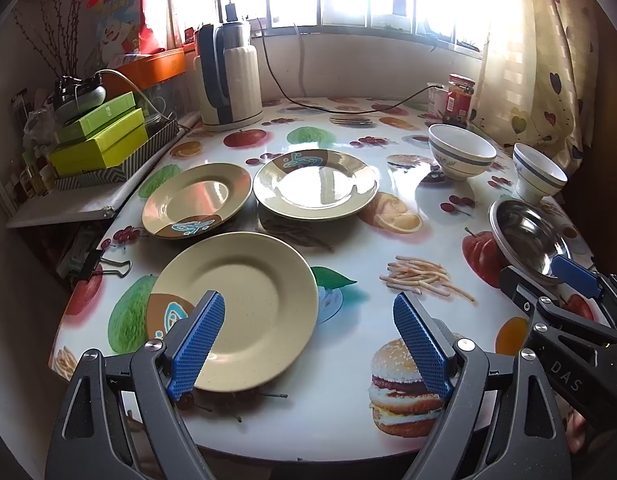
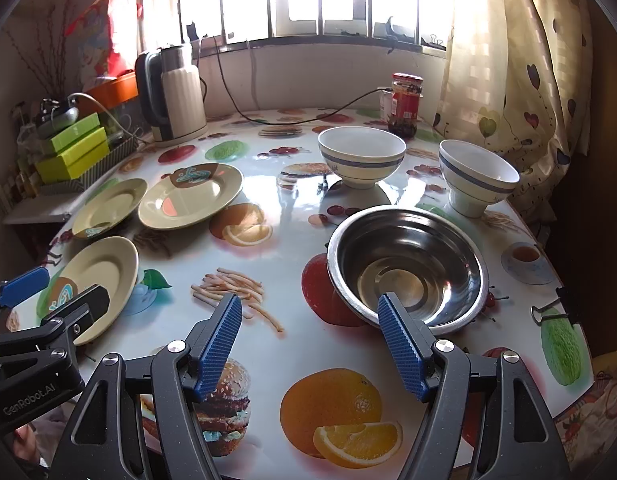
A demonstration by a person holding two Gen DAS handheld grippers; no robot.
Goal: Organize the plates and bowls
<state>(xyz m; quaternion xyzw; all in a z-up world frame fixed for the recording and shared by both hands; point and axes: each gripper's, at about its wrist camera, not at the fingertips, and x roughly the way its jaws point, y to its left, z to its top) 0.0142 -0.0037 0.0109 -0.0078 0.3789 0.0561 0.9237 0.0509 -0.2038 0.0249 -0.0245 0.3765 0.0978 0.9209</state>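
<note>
- Left gripper [image 1: 308,344] spread wide, blue ribbed pads apart, nothing pinched; hovering over the near edge of the nearest plate [image 1: 244,304], left pad seen in front of its rim, contact impossible to tell.
- Right gripper [image 2: 310,346] likewise spread wide, holding nothing; right pad seen against the near rim of the steel bowl [image 2: 408,264], touching or not unclear.
- Three beige plates lying flat, face up, on the left side of the fruit-print table [image 2: 268,280]: nearest plate with its brown-and-teal patch turned toward the near left; left plate [image 1: 196,200] with patch toward the near edge; far plate [image 1: 316,184] with patch toward the window, just beside the left one.
- Round shapes, so no long axis to speak of.
- Steel bowl upright, mouth up, shiny and empty, on the right side.
- Two white bowls with blue bands, upright on footed bases: one [image 2: 362,156] behind the steel bowl, the other [image 2: 478,178] to its right, near the curtain [image 2: 520,80].
- Kettle [image 1: 230,76] and jar [image 2: 406,104] at the far edge.
</note>
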